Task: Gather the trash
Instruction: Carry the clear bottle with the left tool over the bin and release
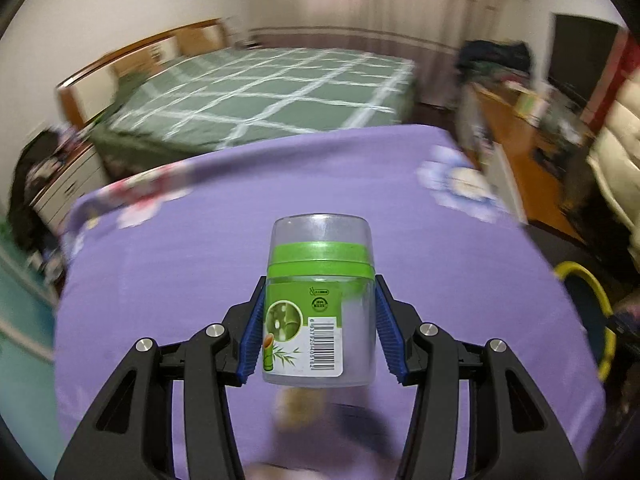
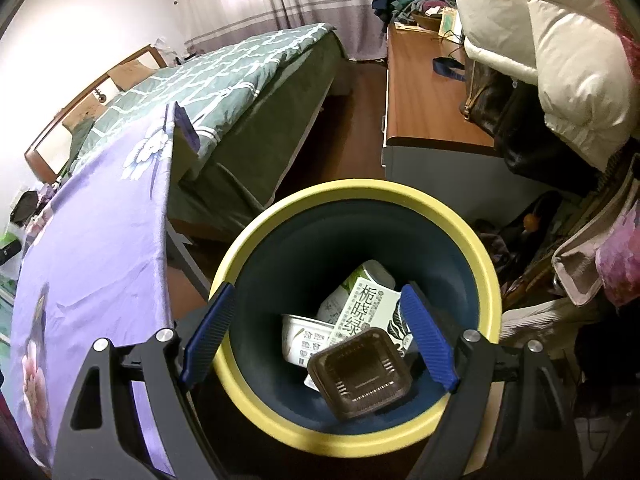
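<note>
The left tongs [image 1: 320, 330] are closed to about the width of a clear plastic toothpick jar [image 1: 320, 304], their blue ribbed pads [image 1: 253, 334] pressed against its two sides below the green collar; the jar is held upright and lifted clear above the table [image 1: 180, 280], which carries a purple flowered cloth. Blur across the background suggests the jar is in transit. A blurred tan object [image 1: 298, 404] lies on the cloth directly beneath the jar; its identity cannot be told. The right tongs [image 2: 320, 336] stand wide open and hold nothing, positioned over the mouth of the yellow-rimmed waste bin [image 2: 360, 190], which sits on the floor just beside the table's edge. Inside the bin lie a green-printed carton [image 2: 368, 312], a white tub [image 2: 304, 338] and a dark square plastic tray [image 2: 360, 374], the tray uppermost. Judgement on handling: the jar appears light and rigid, thin-walled, with smooth sides that could slip under a loose grip; the clear cap above the collar may be a separate piece and is a poor place to hold. The present grip on the labelled body, below the collar, is the sound one. The jar must be carried from above the table across to the bin; the yellow rim [image 1: 592, 280] shows at the table's far right edge in the left view.
</note>
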`<state>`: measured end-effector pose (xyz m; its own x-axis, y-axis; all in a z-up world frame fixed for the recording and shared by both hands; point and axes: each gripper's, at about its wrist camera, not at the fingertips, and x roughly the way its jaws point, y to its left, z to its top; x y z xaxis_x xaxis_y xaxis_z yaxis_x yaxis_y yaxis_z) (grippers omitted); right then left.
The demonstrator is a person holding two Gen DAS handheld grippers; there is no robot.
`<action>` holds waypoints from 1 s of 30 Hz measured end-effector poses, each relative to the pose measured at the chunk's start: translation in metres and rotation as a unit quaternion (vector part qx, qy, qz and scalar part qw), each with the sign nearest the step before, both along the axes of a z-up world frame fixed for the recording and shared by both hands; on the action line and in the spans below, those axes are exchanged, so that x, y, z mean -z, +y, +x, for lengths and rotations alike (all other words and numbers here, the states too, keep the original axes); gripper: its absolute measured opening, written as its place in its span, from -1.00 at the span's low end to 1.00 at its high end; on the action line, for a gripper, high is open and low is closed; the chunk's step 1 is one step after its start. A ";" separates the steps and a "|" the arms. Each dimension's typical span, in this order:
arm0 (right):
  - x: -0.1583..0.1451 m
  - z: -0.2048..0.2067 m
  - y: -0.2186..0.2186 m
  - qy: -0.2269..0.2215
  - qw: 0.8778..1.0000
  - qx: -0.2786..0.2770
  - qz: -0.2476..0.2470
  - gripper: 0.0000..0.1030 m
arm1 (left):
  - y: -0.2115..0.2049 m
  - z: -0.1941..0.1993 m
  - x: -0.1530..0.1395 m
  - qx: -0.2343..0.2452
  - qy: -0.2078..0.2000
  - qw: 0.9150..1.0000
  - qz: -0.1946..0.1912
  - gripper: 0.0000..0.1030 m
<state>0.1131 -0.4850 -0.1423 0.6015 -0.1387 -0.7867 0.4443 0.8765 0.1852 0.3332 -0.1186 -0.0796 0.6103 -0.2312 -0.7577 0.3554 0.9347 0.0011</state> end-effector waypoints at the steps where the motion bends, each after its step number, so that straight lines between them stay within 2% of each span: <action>1: -0.001 -0.005 -0.001 -0.001 1.000 -0.001 -0.004 0.55 | -0.020 -0.012 -0.003 0.025 -0.002 1.000 -0.004 -0.03; 5: -0.005 -0.022 -0.003 -0.003 1.000 0.000 -0.017 0.55 | -0.079 -0.047 -0.012 0.092 -0.006 0.996 -0.014 -0.03; 9: -0.010 -0.045 -0.009 -0.005 0.999 0.014 -0.039 0.55 | -0.141 -0.080 -0.013 0.158 -0.005 0.987 -0.020 -0.03; 16: -0.017 -0.078 -0.024 -0.027 0.998 0.042 -0.043 0.56 | -0.250 -0.123 0.006 0.256 0.022 0.966 -0.003 -0.03; 20: -0.013 -0.090 -0.035 -0.027 0.998 0.054 -0.037 0.58 | -0.288 -0.130 0.022 0.282 0.034 0.959 0.016 -0.03; 24: -0.011 -0.098 -0.043 -0.026 0.997 0.064 -0.034 0.58 | -0.325 -0.129 0.043 0.297 0.065 0.952 0.031 -0.03; 30: -0.007 -0.108 -0.052 -0.028 0.996 0.076 -0.028 0.59 | -0.354 -0.131 0.072 0.305 0.089 0.947 0.055 -0.03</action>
<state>0.0054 -0.5367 -0.1351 0.6124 -0.2738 -0.7417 0.5633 0.8093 0.1664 0.2027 -0.4723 -0.1513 0.2496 -0.4138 -0.8755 0.8329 0.5529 -0.0239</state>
